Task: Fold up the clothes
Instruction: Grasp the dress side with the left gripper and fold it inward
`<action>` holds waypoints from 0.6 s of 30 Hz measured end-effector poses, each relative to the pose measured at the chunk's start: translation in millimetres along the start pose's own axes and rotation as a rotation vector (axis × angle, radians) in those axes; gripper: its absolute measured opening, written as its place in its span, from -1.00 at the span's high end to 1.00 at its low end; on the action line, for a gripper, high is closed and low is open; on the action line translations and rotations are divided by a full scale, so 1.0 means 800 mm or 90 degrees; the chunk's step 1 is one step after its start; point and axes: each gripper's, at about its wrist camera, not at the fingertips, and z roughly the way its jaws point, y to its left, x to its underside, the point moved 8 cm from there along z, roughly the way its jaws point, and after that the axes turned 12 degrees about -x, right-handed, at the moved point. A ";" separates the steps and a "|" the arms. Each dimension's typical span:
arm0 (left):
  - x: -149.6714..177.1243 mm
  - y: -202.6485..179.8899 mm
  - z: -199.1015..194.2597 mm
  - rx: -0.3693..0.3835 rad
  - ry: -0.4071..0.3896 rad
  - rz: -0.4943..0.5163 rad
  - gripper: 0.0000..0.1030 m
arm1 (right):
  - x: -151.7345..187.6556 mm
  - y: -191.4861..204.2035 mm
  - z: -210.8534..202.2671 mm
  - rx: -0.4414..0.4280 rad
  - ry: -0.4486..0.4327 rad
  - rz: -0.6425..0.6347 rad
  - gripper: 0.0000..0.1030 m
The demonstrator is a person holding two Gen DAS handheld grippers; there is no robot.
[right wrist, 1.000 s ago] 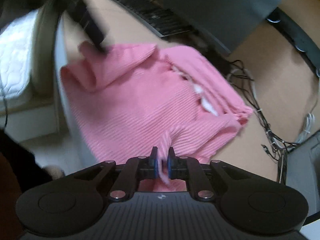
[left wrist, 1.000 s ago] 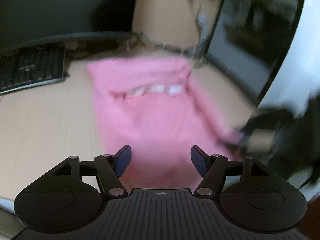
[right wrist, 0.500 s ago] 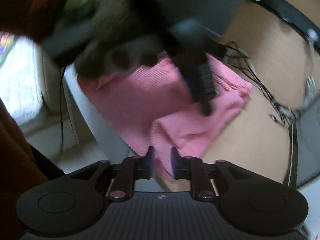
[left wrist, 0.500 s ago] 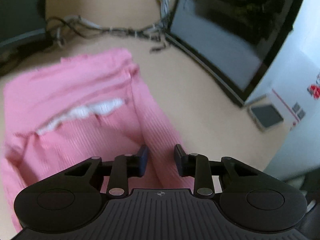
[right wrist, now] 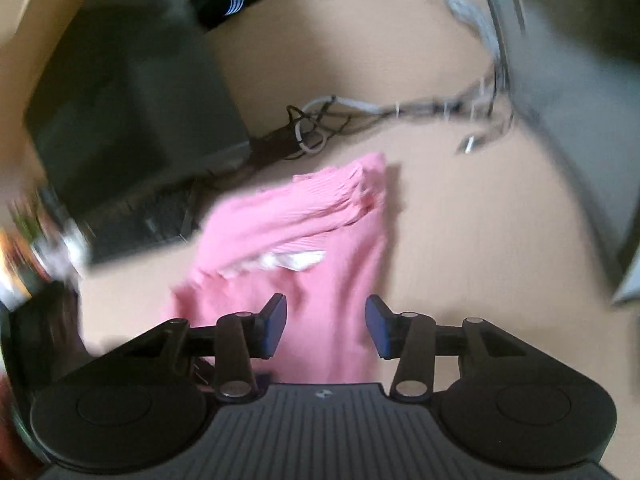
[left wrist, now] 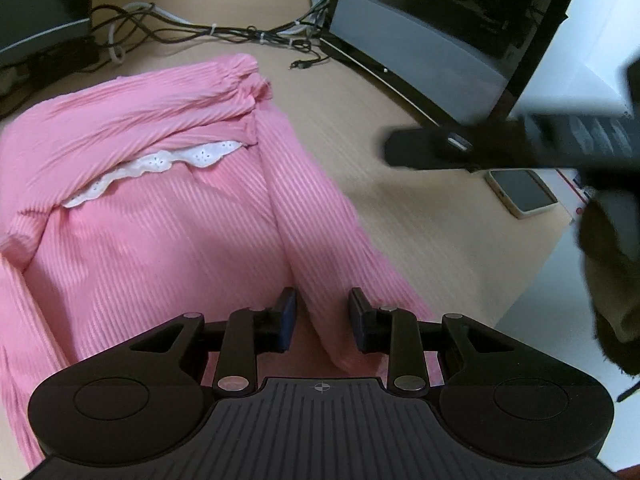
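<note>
A pink ribbed garment (left wrist: 168, 216) lies spread on the light wooden bench (left wrist: 420, 208) in front of you, with a strip of white lace trim (left wrist: 160, 164) showing near its far end and a long fold of fabric running down its right side. Your left tool (left wrist: 322, 314) sits low over the near end of that fold, its jaws partly open with the ridge of cloth between them but not pinched. Your right tool (right wrist: 326, 326) is off the cloth, jaws wide apart and holding nothing; its view is blurred. The knit looks soft, light and limp, so it will likely sag and stretch wherever you lift it. Take hold at an edge or corner, not mid-panel. Loose cables (left wrist: 208, 34) and a phone (left wrist: 522, 192) lie beyond the garment.
</note>
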 end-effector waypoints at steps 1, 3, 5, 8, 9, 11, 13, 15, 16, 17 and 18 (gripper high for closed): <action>0.000 0.001 0.000 0.001 -0.001 -0.002 0.37 | 0.003 -0.003 0.011 -0.006 0.011 0.017 0.17; 0.000 0.001 0.001 0.003 -0.004 -0.007 0.37 | 0.008 -0.009 0.032 -0.019 0.033 0.052 0.17; 0.000 0.002 0.001 0.006 -0.005 -0.011 0.37 | 0.020 -0.015 0.050 -0.002 0.063 0.062 0.17; 0.003 0.005 -0.001 0.017 -0.002 -0.020 0.37 | 0.032 -0.018 0.058 0.016 0.081 0.055 0.18; 0.004 0.007 -0.004 0.025 0.002 -0.025 0.37 | 0.032 -0.017 0.059 0.018 0.085 0.054 0.18; 0.010 0.013 -0.017 0.047 0.008 -0.038 0.37 | 0.033 -0.016 0.058 0.022 0.089 0.052 0.18; 0.015 0.020 -0.039 0.068 0.003 -0.039 0.34 | 0.036 -0.012 0.053 0.038 0.098 0.036 0.19; 0.021 0.036 -0.070 0.075 -0.013 -0.039 0.25 | 0.040 -0.008 0.048 0.055 0.108 0.018 0.19; 0.024 0.048 -0.087 0.073 -0.022 -0.043 0.21 | 0.048 -0.003 0.042 0.067 0.116 -0.005 0.19; 0.027 0.063 -0.102 0.064 -0.033 -0.053 0.16 | 0.058 0.004 0.035 0.081 0.125 -0.034 0.22; 0.030 0.080 -0.115 0.046 -0.045 -0.068 0.16 | 0.066 0.008 0.031 0.092 0.132 -0.059 0.23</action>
